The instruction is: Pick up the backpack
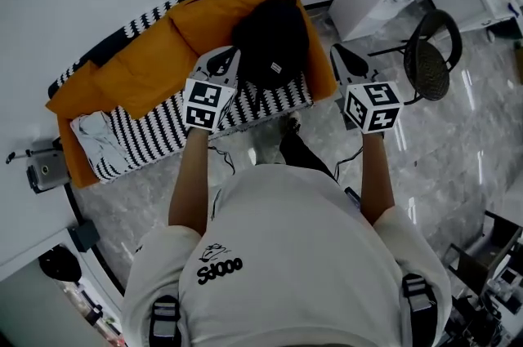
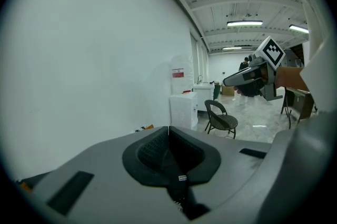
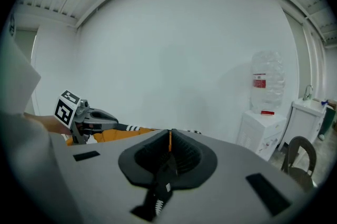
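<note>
Head view looks down past a pale shirt to two bare forearms stretched forward, elbows wide, converging slightly. The left gripper and right gripper are held level, marker cubes up, noses angled toward each other.

Left gripper view shows its pads closed together along one seam; right gripper view shows its pads closed the same way. A thin black strip with a pale tag runs from each seam toward the camera; I cannot tell whether it belongs to the gripper. Each gripper's grey body fills the lower part of its view and hides what lies under the jaws.

The backpack sits between and just beyond the two sets of jaws, its edge at the left tips, with orange showing between it and the right tips. Its long axis runs away from the person, seat front to back cushion, and loose straps trail from the near end over a striped cover on the orange sofa. Beyond the right jaws stand a chair and a water dispenser.
</note>
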A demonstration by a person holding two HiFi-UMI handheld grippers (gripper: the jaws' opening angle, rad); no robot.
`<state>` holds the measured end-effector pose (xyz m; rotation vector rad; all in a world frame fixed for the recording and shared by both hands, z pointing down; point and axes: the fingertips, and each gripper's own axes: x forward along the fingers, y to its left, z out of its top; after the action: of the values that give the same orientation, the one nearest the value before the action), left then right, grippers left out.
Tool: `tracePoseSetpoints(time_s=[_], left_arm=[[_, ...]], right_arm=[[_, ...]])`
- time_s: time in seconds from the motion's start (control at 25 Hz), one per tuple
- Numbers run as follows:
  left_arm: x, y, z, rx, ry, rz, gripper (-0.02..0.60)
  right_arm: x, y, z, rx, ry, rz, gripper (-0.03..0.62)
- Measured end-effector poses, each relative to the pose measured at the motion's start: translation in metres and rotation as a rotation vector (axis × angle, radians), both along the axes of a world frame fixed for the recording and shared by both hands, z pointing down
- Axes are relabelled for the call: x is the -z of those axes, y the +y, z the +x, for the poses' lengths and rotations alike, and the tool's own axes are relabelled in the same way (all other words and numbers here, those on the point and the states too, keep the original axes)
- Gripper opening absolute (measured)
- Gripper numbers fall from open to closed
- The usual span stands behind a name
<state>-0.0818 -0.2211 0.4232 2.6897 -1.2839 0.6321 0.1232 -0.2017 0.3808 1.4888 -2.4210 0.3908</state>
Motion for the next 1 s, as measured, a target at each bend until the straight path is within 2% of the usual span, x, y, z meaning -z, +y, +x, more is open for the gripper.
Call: tracePoseSetpoints(time_s=[0.48, 0.68, 0.88, 0.96, 1.0], left_arm=[[-0.044, -0.105, 0.042, 0.057, -0.1, -0.112, 0.023], [-0.065, -0.145, 0.047, 0.09, -0.14, -0.16, 0.023], [-0.083, -0.18, 0.049, 0.115, -0.153, -0.174, 0.023], [-0.091, -0.19, 0.046, 0.102, -0.149, -0.185, 0.023], [-0.096, -0.193, 0.043, 0.09, -0.147, -0.192, 0.023]], right_arm=[[-0.043, -0.119, 0.053, 0.065, -0.036, -0.106, 0.035], [-0.067, -0.161, 0.069, 0.086, -0.061, -0.157, 0.037], [-0.091, -0.195, 0.081, 0.08, -0.072, -0.187, 0.038], [-0.1, -0.2, 0.077, 0.078, -0.072, -0.207, 0.065], [-0.105, -0.2, 0.073, 0.077, -0.073, -0.222, 0.106]])
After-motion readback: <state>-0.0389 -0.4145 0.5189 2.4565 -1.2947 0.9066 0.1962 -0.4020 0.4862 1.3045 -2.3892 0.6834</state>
